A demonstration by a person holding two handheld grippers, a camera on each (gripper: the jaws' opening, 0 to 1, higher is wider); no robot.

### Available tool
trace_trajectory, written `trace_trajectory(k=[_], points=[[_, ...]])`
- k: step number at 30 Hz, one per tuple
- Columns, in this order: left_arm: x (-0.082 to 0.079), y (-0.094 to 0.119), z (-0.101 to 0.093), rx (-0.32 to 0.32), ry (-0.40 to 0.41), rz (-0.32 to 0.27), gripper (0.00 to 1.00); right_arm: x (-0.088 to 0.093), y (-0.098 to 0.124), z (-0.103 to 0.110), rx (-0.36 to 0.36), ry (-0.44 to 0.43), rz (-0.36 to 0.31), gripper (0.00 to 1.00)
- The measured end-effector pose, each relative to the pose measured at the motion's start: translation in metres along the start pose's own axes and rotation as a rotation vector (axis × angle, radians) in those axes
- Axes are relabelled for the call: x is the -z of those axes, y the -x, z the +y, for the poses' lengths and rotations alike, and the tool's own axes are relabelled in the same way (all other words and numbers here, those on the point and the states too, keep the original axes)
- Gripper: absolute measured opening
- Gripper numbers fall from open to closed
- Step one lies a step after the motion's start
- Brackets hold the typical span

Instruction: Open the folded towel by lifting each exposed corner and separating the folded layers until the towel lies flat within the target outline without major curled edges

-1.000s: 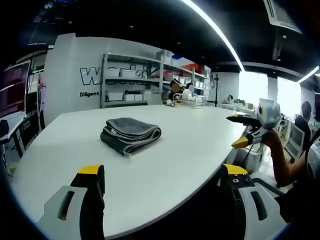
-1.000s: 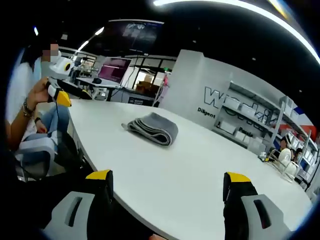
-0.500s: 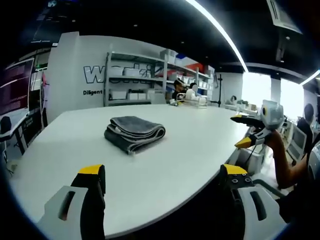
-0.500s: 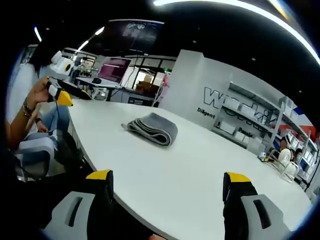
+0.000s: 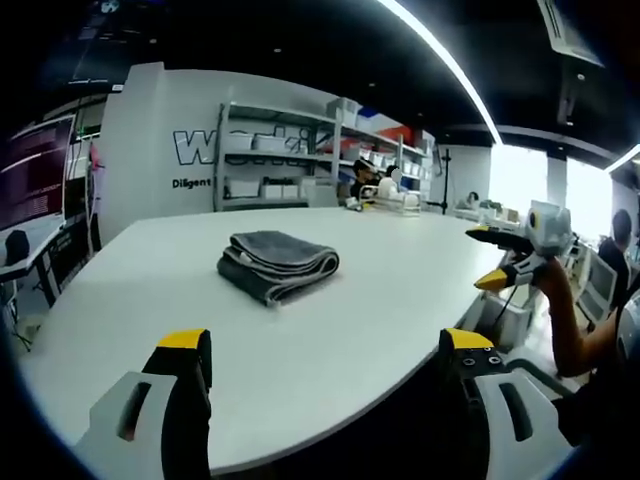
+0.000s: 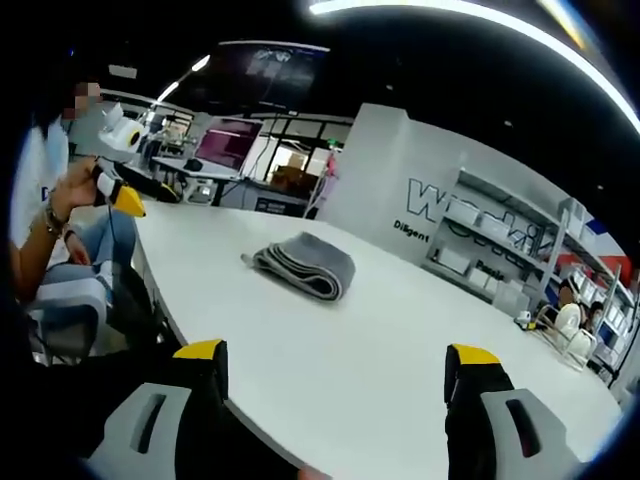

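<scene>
Left gripper view
Left gripper (image 5: 325, 350): yellow-tipped jaws rise at 7 and 5 o'clock, set wide apart, nothing between them; both sit at the near edge of the table (image 5: 420, 270).
Towel (image 5: 277, 265): grey, folded into a thick stack, lying flat on the table's bare white top, just left of centre toward 11 o'clock. Layered folds show along its near edge; the right end is a rounded fold; the top face is smooth and slightly darker. Well apart from the jaws.
Right gripper (image 5: 490, 258): at 3 o'clock, past the table's right edge, held in a hand (image 5: 553, 283). Yellow jaw tips stand apart, gripping nothing.
Shelves (image 5: 300, 160): against the far wall at 12 o'clock, carrying boxes.

Right gripper view
Right gripper (image 6: 337, 368): jaws at 7 and 5 o'clock, spread wide, empty, at the table (image 6: 400, 330) edge.
Towel (image 6: 303, 265): same folded stack, at centre toward 11 o'clock, resting on the white top. Stacked layer edges face the camera as curved bands; the right end is rounded; no corner lifted. Well clear of the jaws.
Left gripper (image 6: 130, 195): at 9 o'clock, beyond the table's left edge, held in a hand (image 6: 72, 187). One yellow tip is visible; cannot tell from here how its jaws stand.
Shelves (image 6: 520, 250): at 3 o'clock along the wall.
</scene>
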State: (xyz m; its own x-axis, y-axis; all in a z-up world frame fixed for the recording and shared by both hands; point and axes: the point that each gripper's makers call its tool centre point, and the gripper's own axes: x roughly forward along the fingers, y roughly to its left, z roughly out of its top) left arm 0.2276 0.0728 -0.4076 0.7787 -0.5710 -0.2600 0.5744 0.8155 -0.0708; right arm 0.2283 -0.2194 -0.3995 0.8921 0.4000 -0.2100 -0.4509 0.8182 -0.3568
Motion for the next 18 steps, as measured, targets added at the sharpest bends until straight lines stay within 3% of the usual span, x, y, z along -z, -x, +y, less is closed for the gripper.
trace_trajectory(k=[4, 8, 11, 18], points=[[-0.002, 0.004, 0.009, -0.021, 0.015, -0.010, 0.92, -0.015, -0.016, 0.009, -0.056, 0.048, -0.007, 0.93], [-0.003, 0.006, 0.011, -0.027, 0.022, -0.017, 0.92, -0.044, -0.036, 0.018, -0.112, 0.107, -0.051, 0.84], [-0.004, 0.007, 0.010, -0.025, 0.020, -0.018, 0.92, -0.064, -0.061, 0.026, -0.137, 0.166, -0.071, 0.85], [-0.007, 0.011, 0.010, -0.017, 0.024, -0.029, 0.92, -0.078, -0.119, 0.052, -0.213, 0.221, -0.015, 0.82]])
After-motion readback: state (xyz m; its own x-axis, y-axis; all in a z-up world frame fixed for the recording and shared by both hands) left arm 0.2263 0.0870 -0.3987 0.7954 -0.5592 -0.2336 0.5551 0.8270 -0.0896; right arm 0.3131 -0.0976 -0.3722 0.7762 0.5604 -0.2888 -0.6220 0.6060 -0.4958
